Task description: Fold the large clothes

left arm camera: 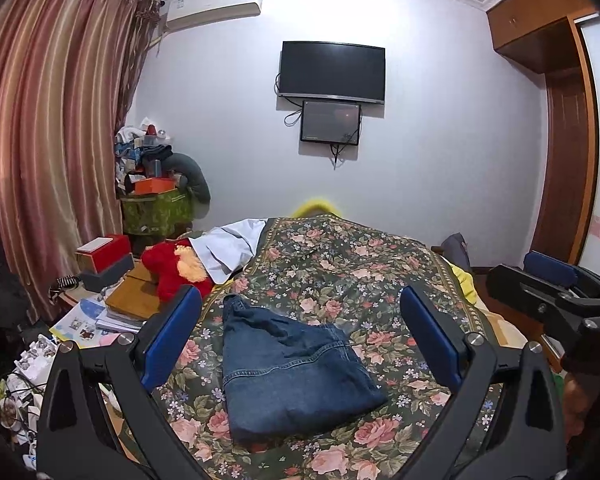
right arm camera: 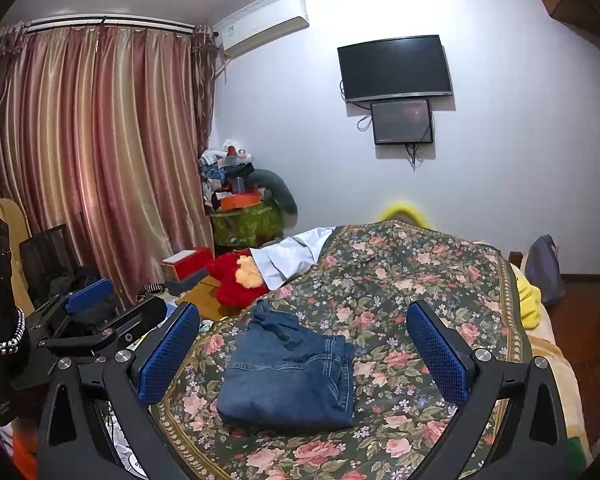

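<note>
A pair of blue jeans (left arm camera: 296, 372) lies folded into a compact bundle on the floral bedspread (left arm camera: 360, 272). In the left wrist view my left gripper (left arm camera: 300, 328) is open above the bundle, its blue pads wide apart and holding nothing. In the right wrist view the jeans (right arm camera: 288, 380) lie between and beyond the pads of my right gripper (right arm camera: 304, 344), which is open too and apart from the cloth. The right gripper's body (left arm camera: 556, 292) shows at the right edge of the left view. The left gripper (right arm camera: 88, 300) shows at the left of the right view.
A red plush toy (left arm camera: 172, 268) and a white cloth (left arm camera: 228, 248) lie at the bed's far left. Boxes, books and papers (left arm camera: 112, 280) crowd the left side beside the curtain (left arm camera: 48, 140). A wooden wardrobe (left arm camera: 560, 120) stands right. A TV (left arm camera: 332, 72) hangs on the far wall.
</note>
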A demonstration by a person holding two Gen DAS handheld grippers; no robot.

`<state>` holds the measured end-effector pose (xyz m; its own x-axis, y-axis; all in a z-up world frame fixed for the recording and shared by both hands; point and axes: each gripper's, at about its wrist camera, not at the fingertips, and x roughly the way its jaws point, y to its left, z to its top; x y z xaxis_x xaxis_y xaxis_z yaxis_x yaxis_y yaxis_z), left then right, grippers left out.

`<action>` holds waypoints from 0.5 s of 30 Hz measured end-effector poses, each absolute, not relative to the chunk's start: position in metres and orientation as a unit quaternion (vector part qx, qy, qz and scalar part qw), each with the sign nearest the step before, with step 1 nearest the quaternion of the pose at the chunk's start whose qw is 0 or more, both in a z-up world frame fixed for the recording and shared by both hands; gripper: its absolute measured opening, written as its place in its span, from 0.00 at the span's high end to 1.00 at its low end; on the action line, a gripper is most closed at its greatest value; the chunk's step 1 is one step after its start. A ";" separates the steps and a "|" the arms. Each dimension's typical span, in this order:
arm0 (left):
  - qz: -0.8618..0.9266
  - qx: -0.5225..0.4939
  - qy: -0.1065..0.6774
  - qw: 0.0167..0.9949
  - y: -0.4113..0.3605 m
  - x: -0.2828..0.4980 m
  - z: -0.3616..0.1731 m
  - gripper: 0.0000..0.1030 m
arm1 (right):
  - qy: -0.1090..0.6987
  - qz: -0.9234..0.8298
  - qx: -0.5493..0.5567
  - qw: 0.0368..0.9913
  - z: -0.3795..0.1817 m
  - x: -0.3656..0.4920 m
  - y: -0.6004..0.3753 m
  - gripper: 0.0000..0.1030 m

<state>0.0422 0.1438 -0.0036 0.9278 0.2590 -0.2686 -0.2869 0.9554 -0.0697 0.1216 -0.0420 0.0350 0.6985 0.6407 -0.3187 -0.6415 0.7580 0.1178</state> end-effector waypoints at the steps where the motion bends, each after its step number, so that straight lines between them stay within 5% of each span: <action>1: 0.139 -0.054 0.129 0.980 0.143 0.042 -0.003 0.03 | 0.172 0.348 -0.001 0.922 0.035 0.121 -0.042 0.00; 15: 0.131 -0.060 0.127 0.981 0.143 0.040 0.001 0.03 | 0.179 0.346 0.005 0.921 0.032 0.125 -0.047 0.00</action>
